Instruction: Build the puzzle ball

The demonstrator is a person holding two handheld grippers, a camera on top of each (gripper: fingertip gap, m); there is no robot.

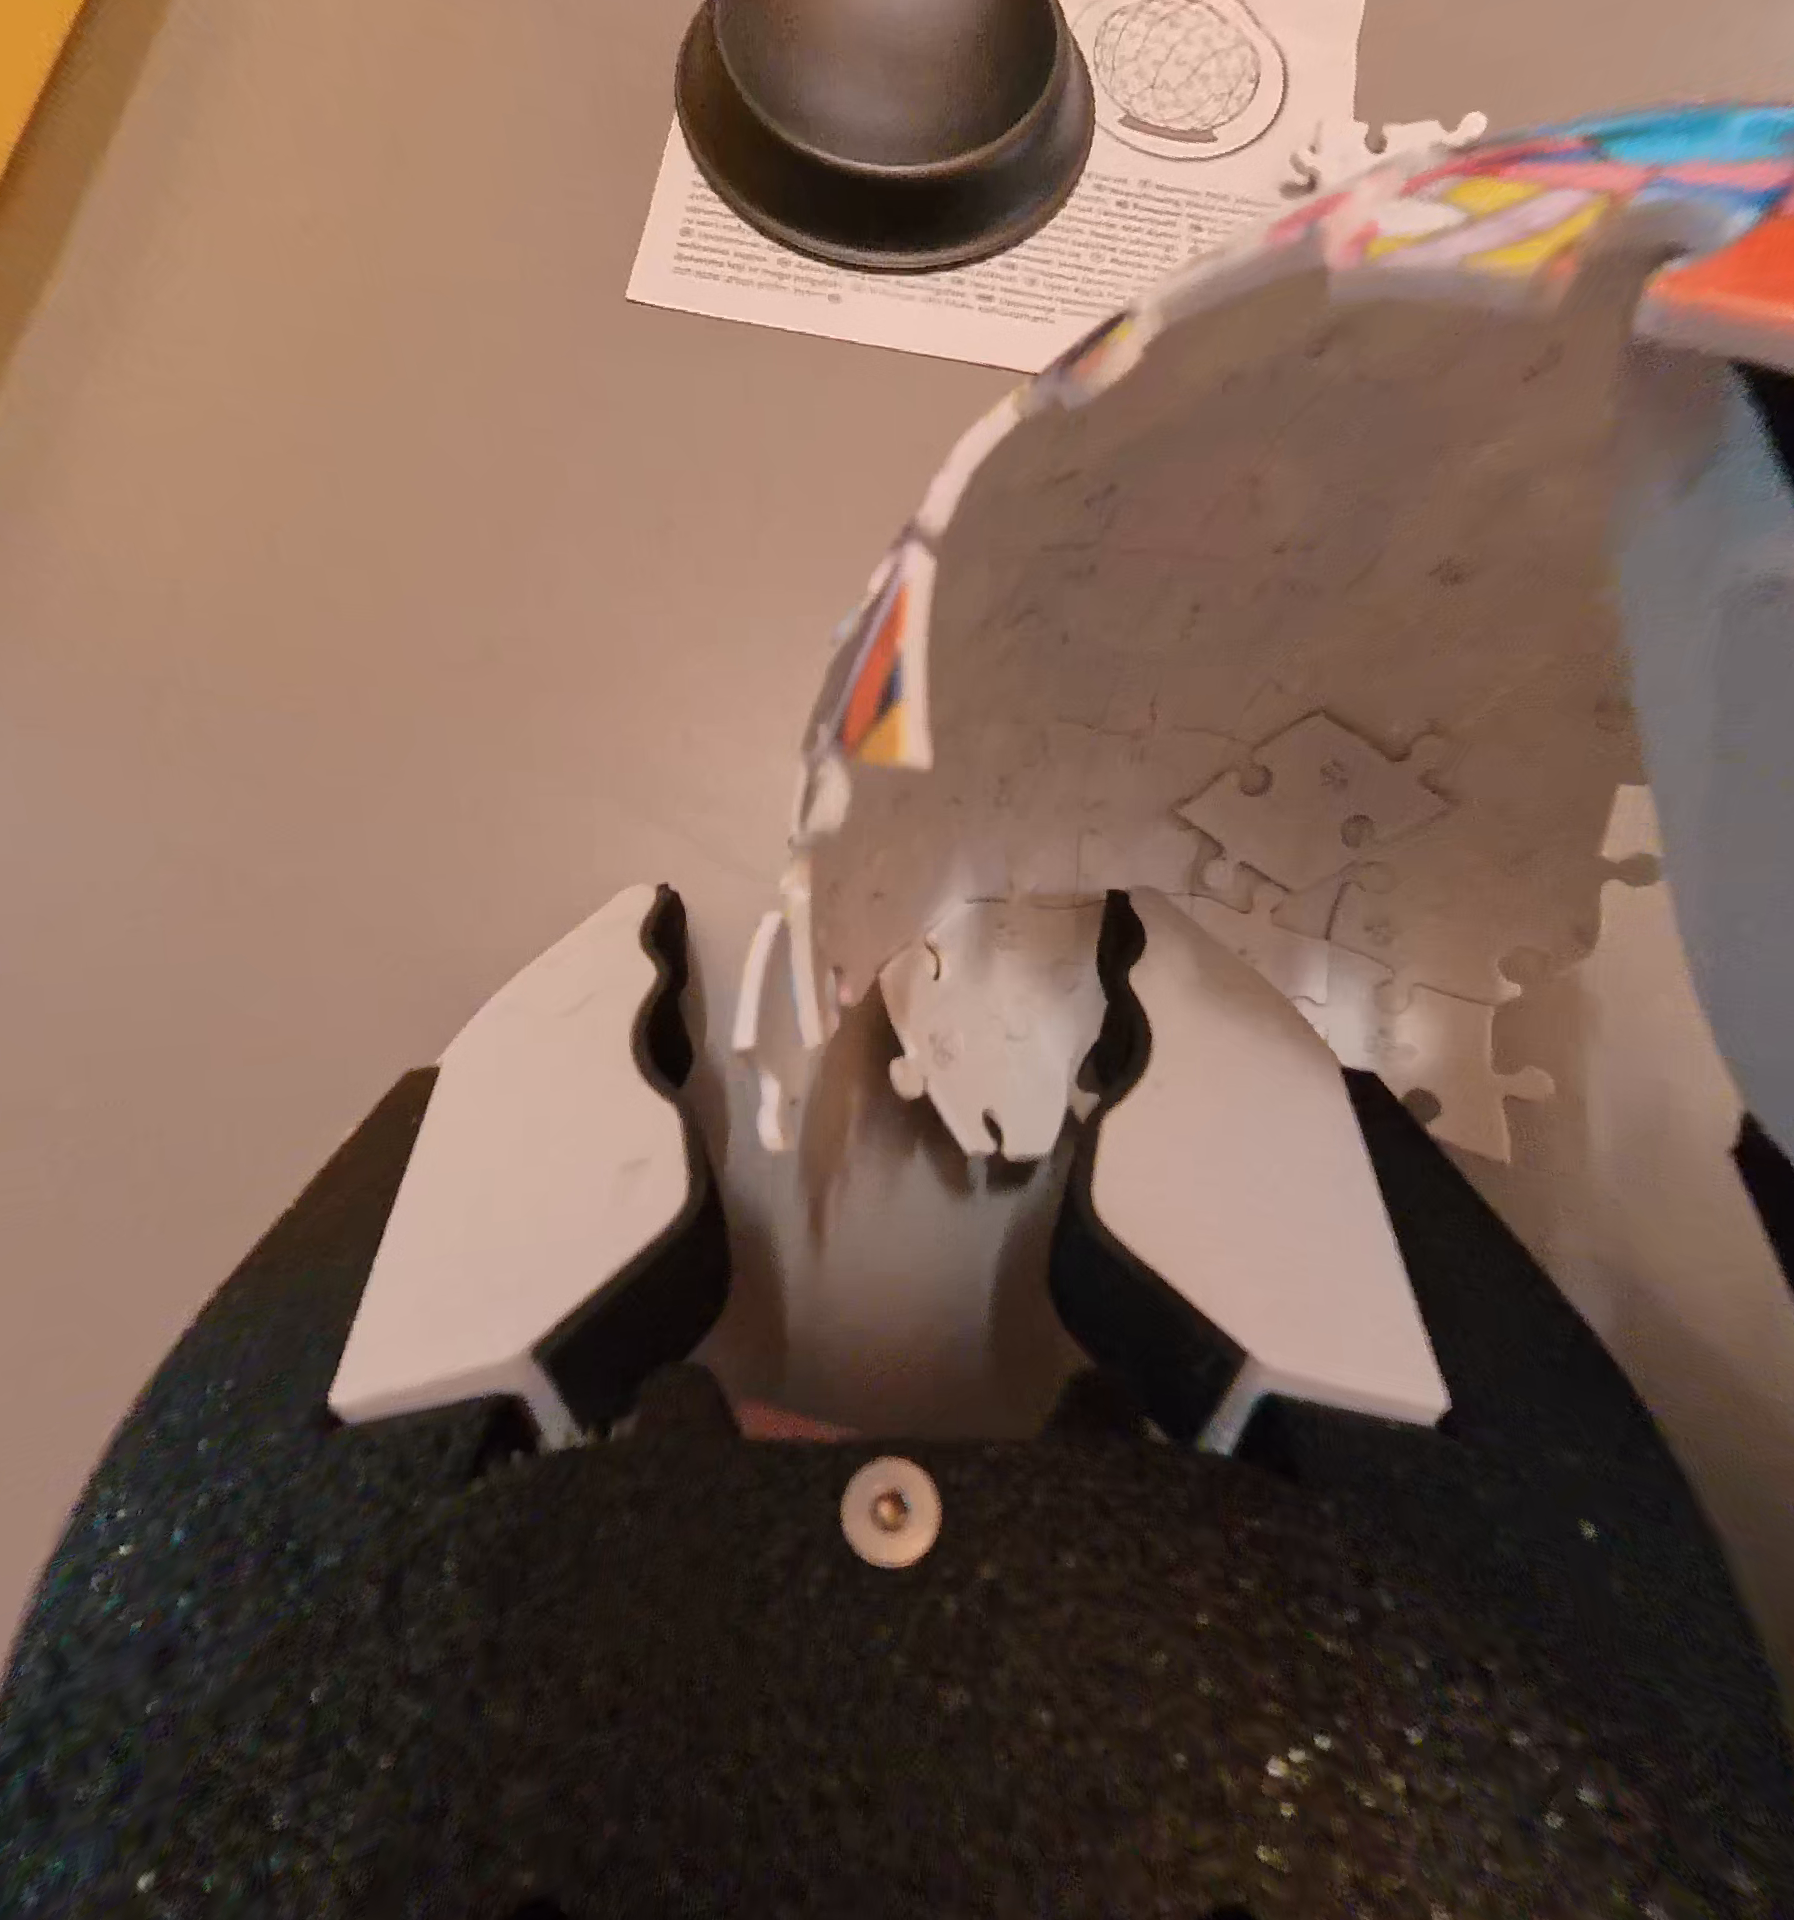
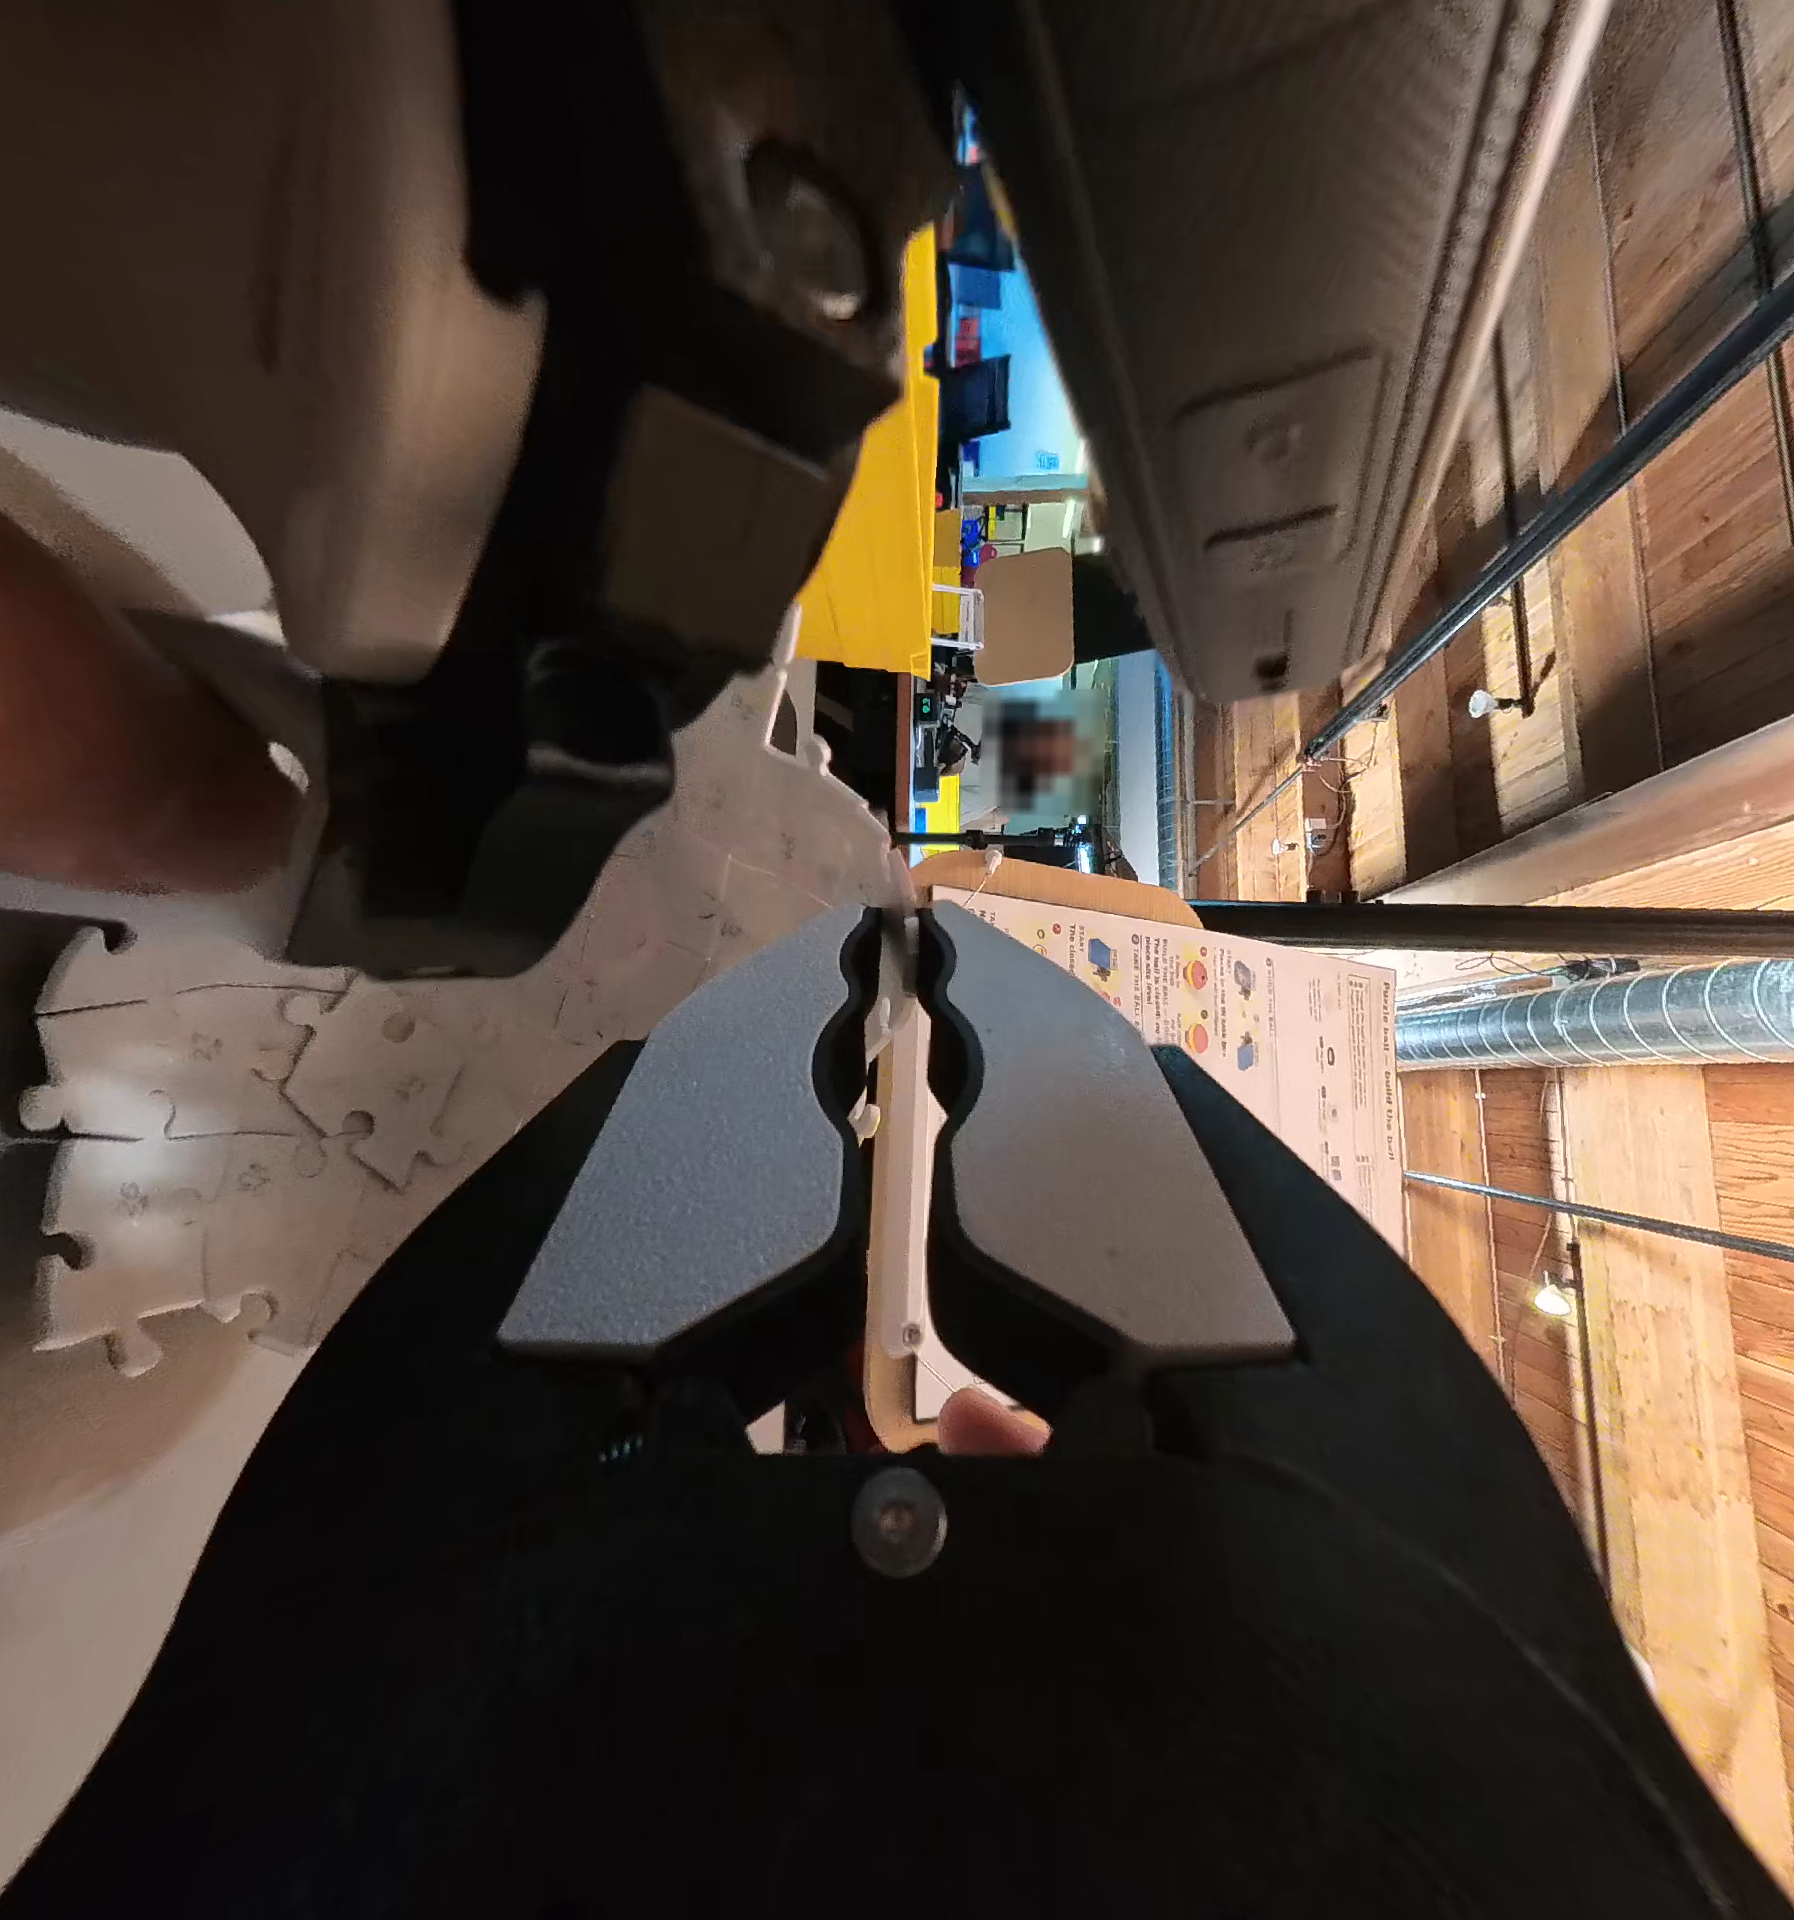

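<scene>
A partly built puzzle ball shell [image 1: 1236,623], white inside and brightly coloured outside, hangs above the grey table. Its jagged lower edge lies between the fingers of my left gripper [image 1: 893,914], which is open, and touches the right-hand finger [image 1: 1215,1122]. My right gripper [image 2: 903,925] is shut on the shell's rim, a thin white edge pinched between its pads. The shell's white inner side [image 2: 249,1091] fills the left of the right wrist view. The right gripper's blurred body [image 1: 1766,727] shows at the right edge of the left wrist view.
A black round stand [image 1: 882,135] sits on a printed instruction sheet [image 1: 1132,260] at the table's far side. In the right wrist view the left gripper's body [image 2: 560,468] and a finger [image 2: 62,707] are close. A printed board [image 2: 1288,1091] lies beyond. The left gripper's tips are roughly 12 cm from the right gripper's.
</scene>
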